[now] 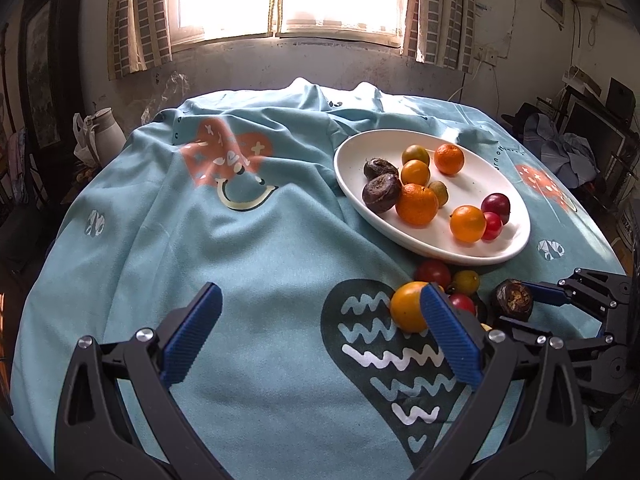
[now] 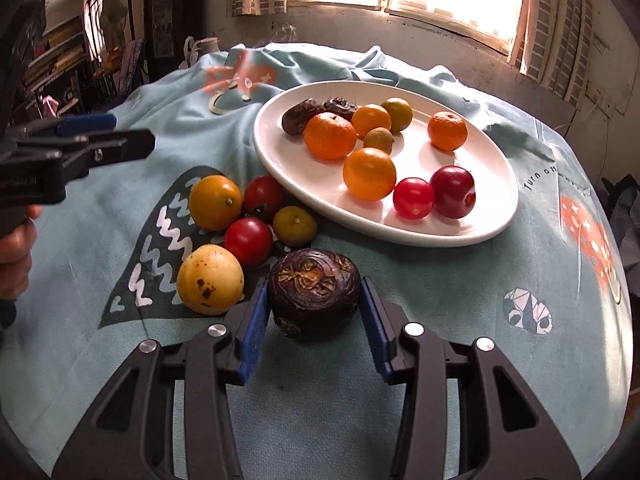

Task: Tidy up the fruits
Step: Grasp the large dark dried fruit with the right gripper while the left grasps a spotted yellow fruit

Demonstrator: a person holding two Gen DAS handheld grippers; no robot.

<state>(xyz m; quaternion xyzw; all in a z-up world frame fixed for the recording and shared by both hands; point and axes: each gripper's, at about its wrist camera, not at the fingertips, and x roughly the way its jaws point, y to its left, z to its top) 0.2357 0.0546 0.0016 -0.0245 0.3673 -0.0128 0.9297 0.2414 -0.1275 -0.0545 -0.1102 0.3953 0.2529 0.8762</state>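
A white oval plate (image 2: 472, 232) (image 1: 516, 248) holds several oranges, two dark water chestnuts, a red plum and a cherry tomato. On the cloth in front of it lie loose fruits: an orange (image 2: 215, 202), two tomatoes (image 2: 248, 241), a green citrus (image 2: 295, 226) and a yellow fruit (image 2: 210, 285). My right gripper (image 2: 314, 300) is open, its blue pads either side of a dark water chestnut (image 2: 314, 290) on the cloth, with small gaps. My left gripper (image 1: 320, 308) is open and empty over the cloth, left of the loose fruits; its right pad stands in front of the orange (image 1: 408, 306).
A light blue patterned cloth (image 1: 248, 248) covers the table. A white jug (image 1: 106, 136) stands off the far left edge. A window and wall are behind; clutter lies to the right of the table.
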